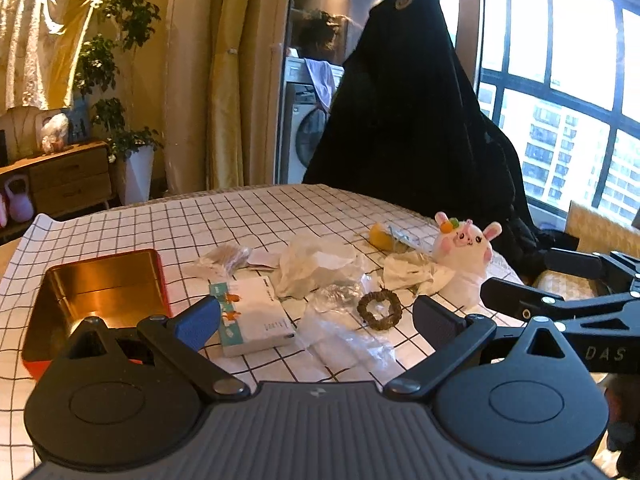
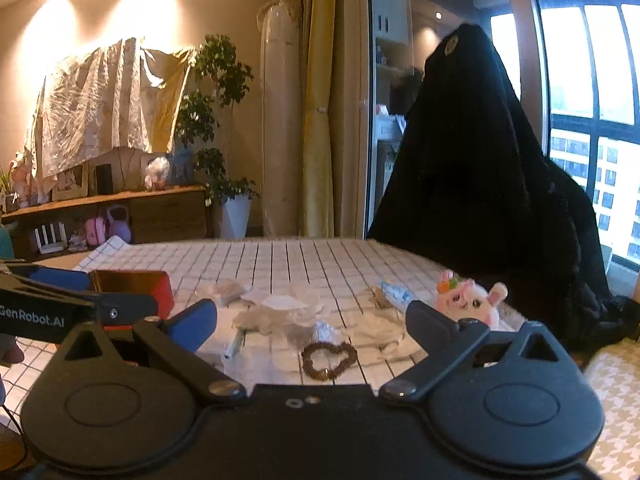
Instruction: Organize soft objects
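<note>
A white and pink plush bunny [image 1: 466, 258] stands at the table's right side; it also shows in the right wrist view [image 2: 472, 302]. A brown scrunchie [image 1: 379, 309] lies in front of it, also in the right wrist view [image 2: 329, 360]. Crumpled clear plastic bags [image 1: 316, 266] and a white tissue [image 1: 408, 272] lie around the middle. An open red tin [image 1: 96, 296] with a gold inside sits at the left. A white and teal packet [image 1: 256, 316] lies between my left gripper's fingers. My left gripper [image 1: 316, 320] is open and empty. My right gripper [image 2: 312, 322] is open and empty above the scrunchie.
The table wears a checked cloth [image 1: 248, 212]. A yellow object [image 1: 380, 236] and a clear wrapper lie behind the bunny. A black draped shape [image 1: 412, 112] stands behind the table's far right. The right gripper's arm [image 1: 560, 304] shows at the right of the left wrist view.
</note>
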A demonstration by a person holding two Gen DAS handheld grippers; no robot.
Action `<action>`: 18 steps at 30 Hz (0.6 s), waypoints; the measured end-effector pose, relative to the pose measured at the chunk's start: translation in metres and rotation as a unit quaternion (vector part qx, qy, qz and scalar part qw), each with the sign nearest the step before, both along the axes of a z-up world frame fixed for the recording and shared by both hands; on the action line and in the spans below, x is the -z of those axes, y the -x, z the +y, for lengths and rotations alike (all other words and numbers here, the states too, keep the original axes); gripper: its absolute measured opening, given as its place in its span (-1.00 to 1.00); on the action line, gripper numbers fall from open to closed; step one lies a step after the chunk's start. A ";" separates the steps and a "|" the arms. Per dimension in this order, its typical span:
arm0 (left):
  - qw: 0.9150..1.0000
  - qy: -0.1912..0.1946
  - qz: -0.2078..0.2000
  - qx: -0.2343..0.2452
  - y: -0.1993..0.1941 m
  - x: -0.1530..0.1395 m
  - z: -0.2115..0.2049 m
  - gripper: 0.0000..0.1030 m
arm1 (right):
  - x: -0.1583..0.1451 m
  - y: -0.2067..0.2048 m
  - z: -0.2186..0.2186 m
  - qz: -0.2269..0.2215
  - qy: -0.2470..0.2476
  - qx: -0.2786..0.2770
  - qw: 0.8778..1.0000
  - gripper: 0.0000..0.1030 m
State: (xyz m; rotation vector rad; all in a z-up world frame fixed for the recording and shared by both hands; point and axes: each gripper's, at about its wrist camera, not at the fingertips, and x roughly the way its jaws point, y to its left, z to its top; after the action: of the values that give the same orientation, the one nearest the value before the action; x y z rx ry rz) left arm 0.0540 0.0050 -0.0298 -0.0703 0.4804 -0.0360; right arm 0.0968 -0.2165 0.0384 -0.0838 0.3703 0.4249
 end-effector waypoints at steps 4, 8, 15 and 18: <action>1.000 -0.007 0.018 -0.002 -0.017 0.010 -0.002 1.00 | 0.007 -0.016 -0.005 0.021 0.007 -0.004 1.000 0.90; 0.999 -0.012 0.038 0.003 -0.035 0.023 -0.006 1.00 | 0.015 -0.041 -0.010 0.056 0.013 -0.008 0.998 0.84; 0.998 -0.030 0.037 0.027 -0.067 0.028 -0.021 1.00 | 0.023 -0.086 -0.009 0.080 0.026 -0.027 0.996 0.74; 0.999 -0.018 0.040 0.019 -0.091 0.022 -0.016 1.00 | 0.031 -0.102 -0.011 0.090 0.027 -0.039 0.995 0.64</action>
State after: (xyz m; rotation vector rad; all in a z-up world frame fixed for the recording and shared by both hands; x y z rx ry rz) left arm 0.1445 -0.0106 -0.0517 -0.0277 0.5627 -0.0625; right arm 0.1983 -0.2279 0.0078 -0.1139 0.5579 0.5019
